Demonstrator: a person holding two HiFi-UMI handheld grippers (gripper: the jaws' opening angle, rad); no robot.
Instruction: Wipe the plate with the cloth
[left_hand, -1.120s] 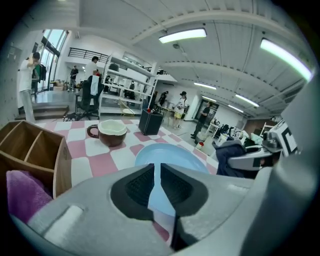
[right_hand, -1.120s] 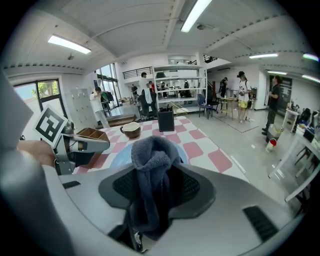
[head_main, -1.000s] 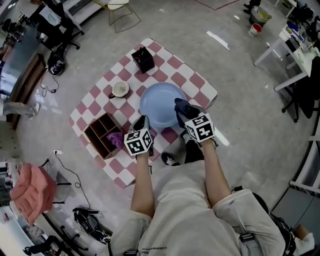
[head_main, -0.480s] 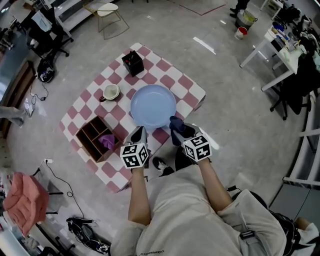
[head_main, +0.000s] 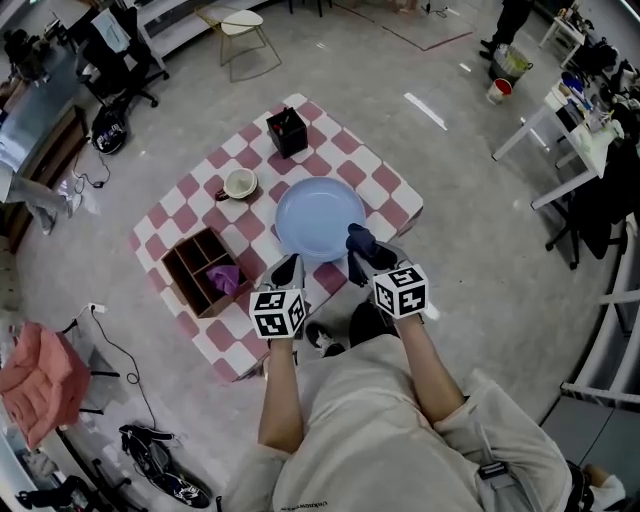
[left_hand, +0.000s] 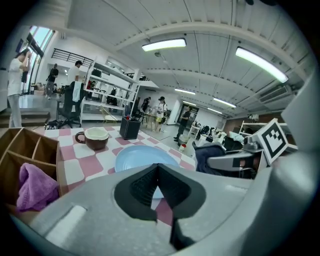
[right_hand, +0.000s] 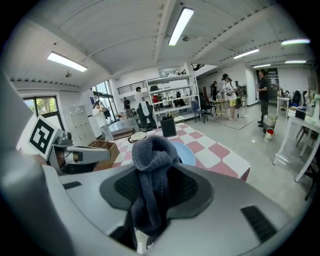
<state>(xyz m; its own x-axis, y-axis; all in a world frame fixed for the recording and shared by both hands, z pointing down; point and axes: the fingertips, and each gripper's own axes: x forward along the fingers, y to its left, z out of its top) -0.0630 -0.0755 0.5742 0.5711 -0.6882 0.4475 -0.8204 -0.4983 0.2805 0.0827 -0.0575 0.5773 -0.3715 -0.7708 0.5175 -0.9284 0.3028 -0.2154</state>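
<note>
My right gripper (right_hand: 152, 187) has its jaws closed on a dark grey fleecy cloth (right_hand: 152, 160), which bunches up above the pads and hangs down between them. In the head view this gripper sits at about 5 o'clock of the round pale blue plate (head_main: 320, 218), and the cloth overlaps the plate's near rim there; I cannot tell whether it touches the plate or hangs just over it. My left gripper (left_hand: 157, 182) holds nothing: its two black pads meet, with the plate lying beyond them. From above it is at about 7 o'clock of the plate, just off the rim, over the near edge of the pink-and-white checkered counter (head_main: 375, 170). The plate lies flat near the middle of that counter. A brown cup with a pale inside (head_main: 240, 183) stands at the plate's 10 o'clock, its handle turned away from the plate. A black square box (head_main: 288, 130) stands at 11 o'clock, farther back. At 8 o'clock is a brown wooden divided box (head_main: 195, 262), and a crumpled purple cloth (head_main: 228, 278) lies in its compartment nearest my left gripper.
</note>
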